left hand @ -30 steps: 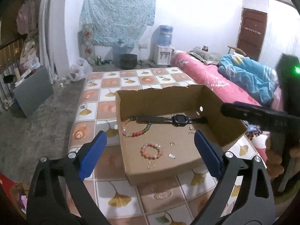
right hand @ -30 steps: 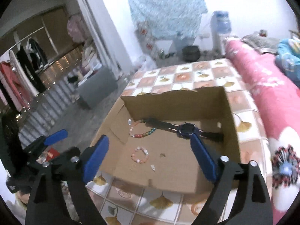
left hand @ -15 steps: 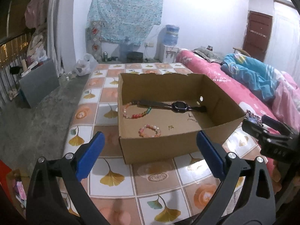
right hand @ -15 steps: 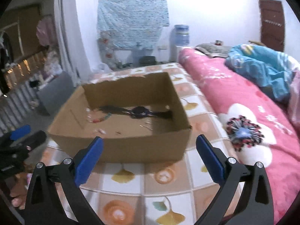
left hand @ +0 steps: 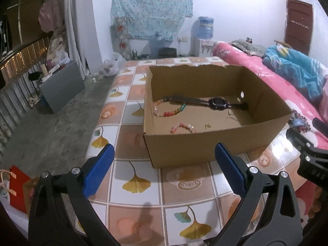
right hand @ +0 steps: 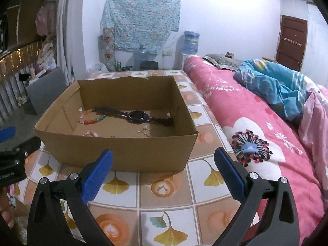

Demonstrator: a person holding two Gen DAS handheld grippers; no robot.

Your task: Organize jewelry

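Note:
An open cardboard box (left hand: 205, 149) stands on the tiled table. Inside lie a black watch (left hand: 218, 102), a multicolour bead bracelet (left hand: 170, 111), a small pink bead bracelet (left hand: 183, 127) and tiny metal pieces (left hand: 231, 115). My left gripper (left hand: 163, 149) is open and empty, short of the box's near wall. My right gripper (right hand: 163, 153) is also open and empty, in front of the box (right hand: 123, 151), with the watch (right hand: 138, 115) and bracelets (right hand: 92, 120) beyond it. Each gripper shows at the edge of the other's view: the right gripper (left hand: 303, 143), the left gripper (right hand: 12, 143).
A bed with a pink floral cover (right hand: 256, 123) and a blue blanket (right hand: 276, 88) runs along the table's right side. The table (left hand: 141, 184) ends at the left over a grey floor with a red bag (left hand: 18, 186). A water dispenser (left hand: 205, 32) stands at the far wall.
Both grippers have drawn back and sunk, from over the box to in front of its near wall. The right gripper has swung away from the box's right side toward the table's edge.

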